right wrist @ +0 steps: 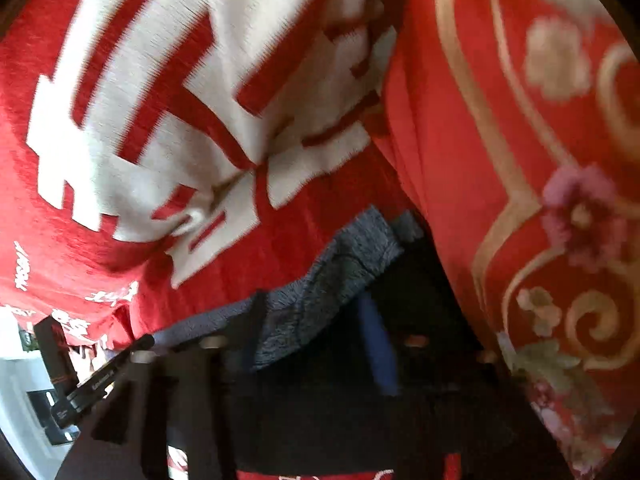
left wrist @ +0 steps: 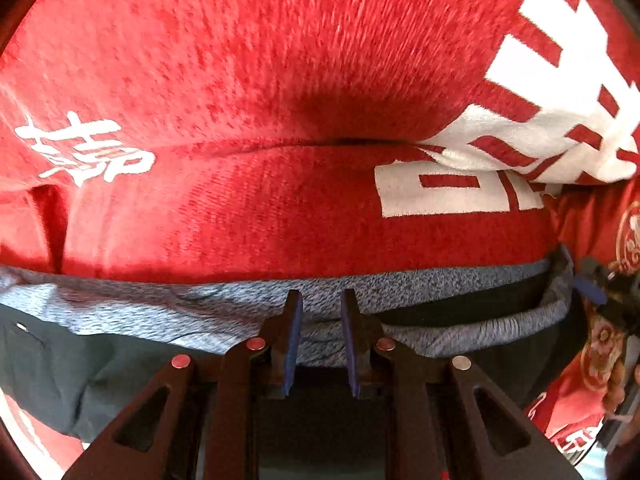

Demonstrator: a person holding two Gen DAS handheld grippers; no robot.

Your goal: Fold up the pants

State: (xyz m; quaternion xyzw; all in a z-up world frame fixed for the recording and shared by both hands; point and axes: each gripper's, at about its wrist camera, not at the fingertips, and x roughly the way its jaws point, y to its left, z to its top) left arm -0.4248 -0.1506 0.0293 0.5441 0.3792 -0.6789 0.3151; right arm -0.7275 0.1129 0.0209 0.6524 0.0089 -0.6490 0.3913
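Red blanket with white characters across both views; floral red cover only in right view. Pants, grey waistband, dark legs, along blanket's near edge. Left claw clenched on waistband. Right claw blurred, seemingly released, waistband between its fingers.

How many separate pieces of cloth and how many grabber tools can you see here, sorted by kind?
Pants, dark with a grey waistband: 1
Red blanket with white characters: 1
Red floral sheet with gold swirls: 1
Grabbers: 2, the left gripper and the right gripper
Total: 5
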